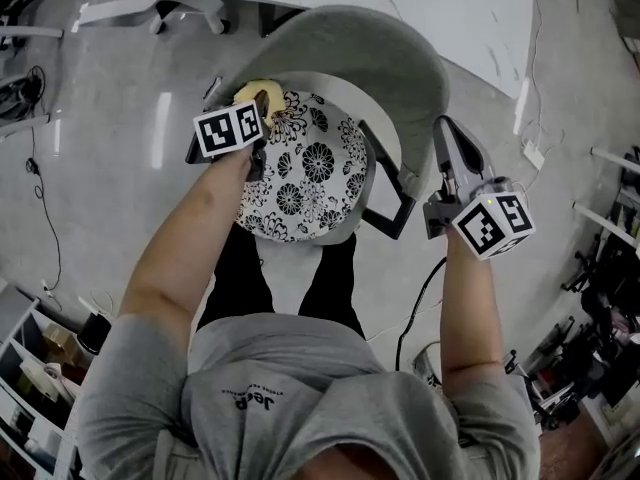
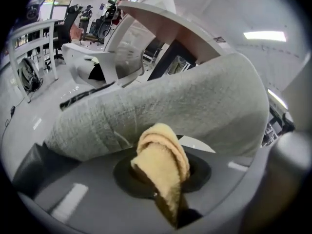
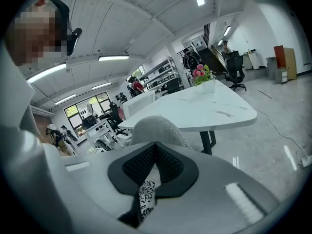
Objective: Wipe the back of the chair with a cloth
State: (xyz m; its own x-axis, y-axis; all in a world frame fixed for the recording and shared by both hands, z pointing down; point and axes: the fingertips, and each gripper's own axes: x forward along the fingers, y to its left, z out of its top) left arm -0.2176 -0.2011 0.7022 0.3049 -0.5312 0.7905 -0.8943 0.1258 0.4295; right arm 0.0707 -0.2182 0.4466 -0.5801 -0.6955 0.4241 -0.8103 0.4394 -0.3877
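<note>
**A:** From above, your left gripper has its jaws clamped on a folded yellow cloth, which bulges out past the tips.

**B:** You hold that cloth low on the inner side of the chair back, at the left end of its grey curve as the head view shows it. It sits just above the rear rim of the seat cushion, with its black-and-white flower print.

**A:** Is it on the fabric?

**B:** The left gripper view puts the grey weave right behind the wad. Neither view settles whether you have it pressed against the back or a little short of it.

**A:** And your other hand?

**B:** Your right gripper has its jaws together with nothing between them. In the right gripper view only a sliver of the flower print shows through the slit below the tips. You hold it at the far side of the chair, just beside the right end of the back and outside the black armrest. Whether it touches the chair cannot be told.

**A:** The setting?

**B:** A white desk stands beyond the chair, with pink flowers in a pot on it. Pale, glossy floor spreads around the chair.
</note>
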